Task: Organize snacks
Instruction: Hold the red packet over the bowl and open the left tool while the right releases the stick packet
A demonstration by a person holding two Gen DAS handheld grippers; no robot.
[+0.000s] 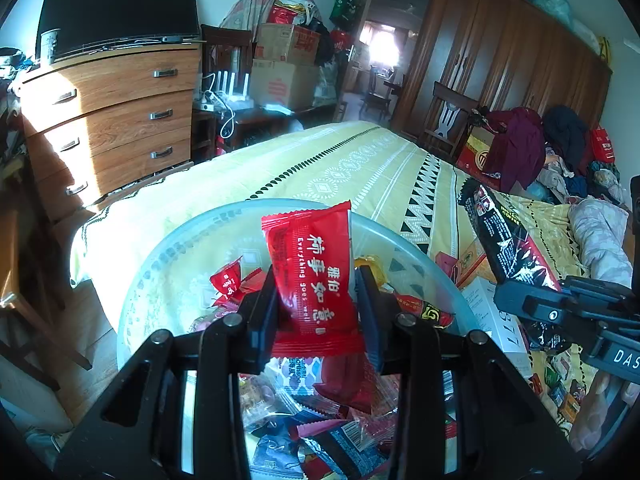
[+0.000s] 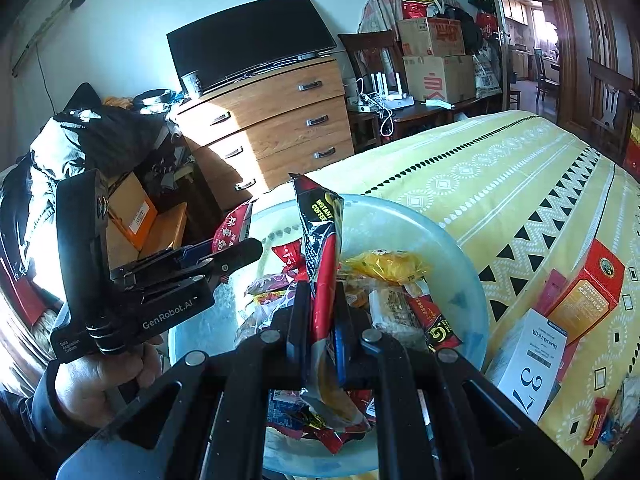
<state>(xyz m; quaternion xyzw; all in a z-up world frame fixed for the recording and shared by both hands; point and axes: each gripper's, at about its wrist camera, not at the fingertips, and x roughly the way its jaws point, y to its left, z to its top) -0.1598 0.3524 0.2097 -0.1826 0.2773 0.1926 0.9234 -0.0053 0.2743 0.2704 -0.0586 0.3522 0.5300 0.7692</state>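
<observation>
A clear blue plastic bowl (image 1: 160, 256) full of wrapped snacks sits on the yellow patterned bedspread (image 1: 360, 168). My left gripper (image 1: 316, 280) is shut on a red snack packet (image 1: 312, 264) with white Chinese writing and holds it over the bowl. My right gripper (image 2: 320, 292) is shut on a long black and red instant coffee stick (image 2: 320, 248), upright over the same bowl (image 2: 460, 264). In the right wrist view the left gripper (image 2: 224, 252) with its red packet (image 2: 234, 226) shows at the bowl's left rim. The coffee stick (image 1: 504, 236) and right gripper body (image 1: 560, 312) show at the right of the left wrist view.
A white box (image 2: 532, 364), a red-orange box (image 2: 592, 292) and small loose snacks (image 2: 600, 424) lie on the bedspread right of the bowl. A wooden dresser (image 2: 272, 120) with a TV stands beyond the bed. Clothes pile (image 1: 560, 148) on the far right.
</observation>
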